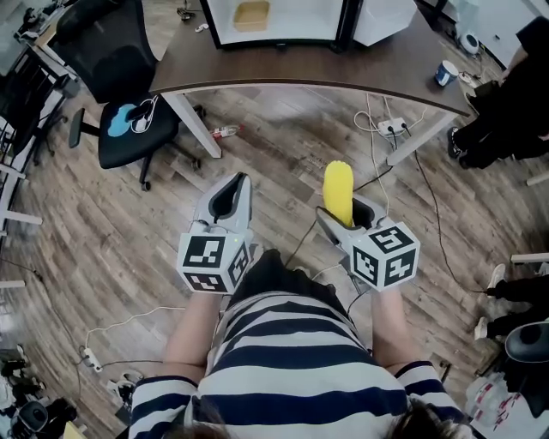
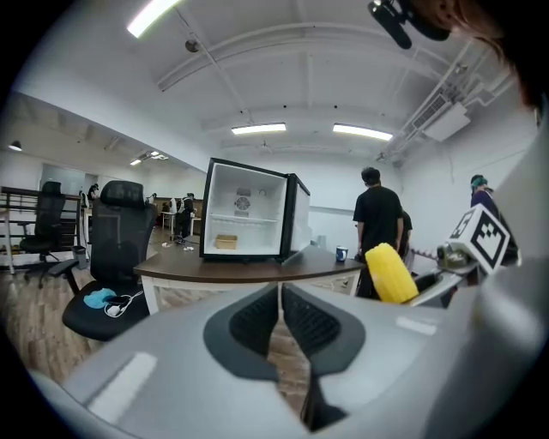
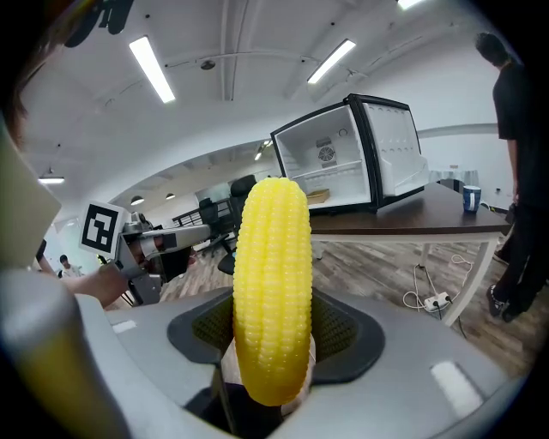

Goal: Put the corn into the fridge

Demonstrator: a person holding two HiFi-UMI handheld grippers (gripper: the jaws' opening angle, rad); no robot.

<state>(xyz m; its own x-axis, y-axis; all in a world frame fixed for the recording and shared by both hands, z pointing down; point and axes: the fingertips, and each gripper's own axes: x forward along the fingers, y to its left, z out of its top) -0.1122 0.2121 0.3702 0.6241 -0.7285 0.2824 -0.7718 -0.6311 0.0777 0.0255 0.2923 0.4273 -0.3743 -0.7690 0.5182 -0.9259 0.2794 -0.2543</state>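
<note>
At 1 o'clock below head, right tool (image 1: 345,221) pinches corn (image 1: 338,190) by lower end, cob upright for carrying. Left tool (image 1: 230,201), 11 o'clock, pressed together, empty, spare. Fridge (image 1: 300,21) at 12 on desk (image 1: 343,69), door open, well apart: approach pending.

No text, brand, number or sign can be read. Only black-and-white square patterns are carried by the marker cubes of the left gripper (image 1: 233,190) and the right gripper (image 1: 347,214). A round label (image 2: 243,203) is seen inside the fridge (image 2: 296,219), too small to be read.
</note>
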